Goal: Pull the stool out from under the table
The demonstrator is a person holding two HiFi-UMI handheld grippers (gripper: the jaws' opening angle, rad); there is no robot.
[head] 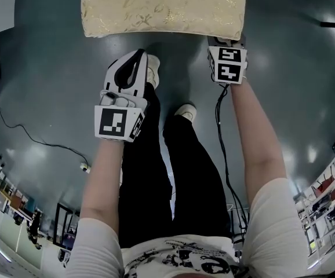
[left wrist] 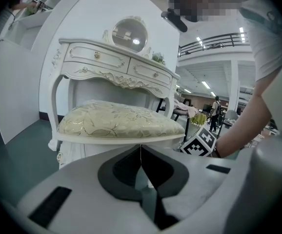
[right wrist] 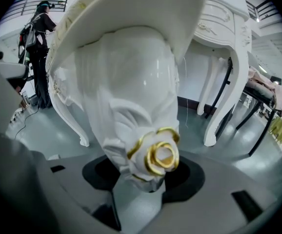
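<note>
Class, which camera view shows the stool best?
Left gripper view: the stool shows side-on, seat complete. Head view gives only its cushion from above, cut off at the frame edge. Right gripper view fills with one carved leg.

Glossy grey floor (head: 51,109), white wall (left wrist: 24,82), ceiling lights (left wrist: 205,85)

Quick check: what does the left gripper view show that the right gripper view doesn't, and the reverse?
Left gripper view only: the stool with its whole cushion, the dressing table front with drawers and round mirror, and the left gripper, jaws together with nothing between them.
Right gripper view only: the stool's carved leg with its gold rose, clamped between the jaws of the right gripper.
Both: the stool and the white dressing table behind it.
</note>
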